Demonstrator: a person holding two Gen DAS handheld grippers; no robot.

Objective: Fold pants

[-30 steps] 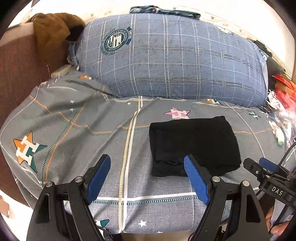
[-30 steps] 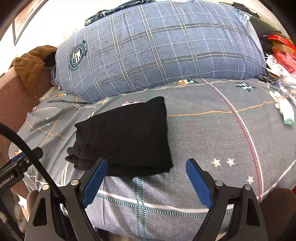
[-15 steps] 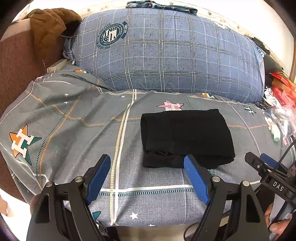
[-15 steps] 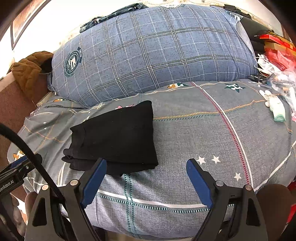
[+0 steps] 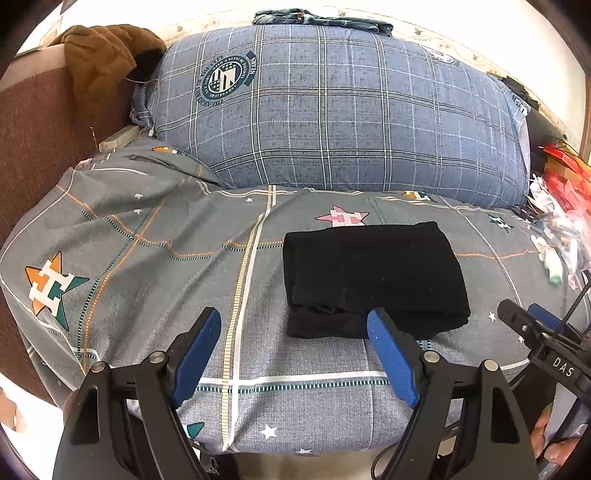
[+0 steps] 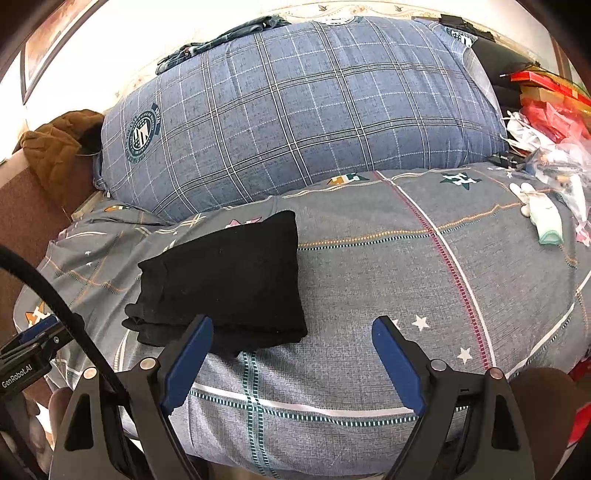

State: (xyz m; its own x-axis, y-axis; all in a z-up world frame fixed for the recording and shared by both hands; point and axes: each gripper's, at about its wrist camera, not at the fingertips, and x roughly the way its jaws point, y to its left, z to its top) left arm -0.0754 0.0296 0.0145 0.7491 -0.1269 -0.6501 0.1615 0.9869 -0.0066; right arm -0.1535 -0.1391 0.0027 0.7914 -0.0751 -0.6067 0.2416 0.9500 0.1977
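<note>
Both claws gape empty: left claw [image 5: 293,347], right claw [image 6: 291,349]. Folded black pants [image 5: 373,282] lie on the bed [image 5: 147,251]; a blue finger [image 5: 391,354] hides their near edge, dark layers indistinct.

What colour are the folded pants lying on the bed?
The folded pants are plain black with no pattern, showing best in the left wrist view.

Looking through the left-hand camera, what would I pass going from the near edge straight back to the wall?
Left hand-held gripper → grey star-patterned bedspread → folded black pants → blue checked pillow → dark cloth on top of the pillow.
</note>
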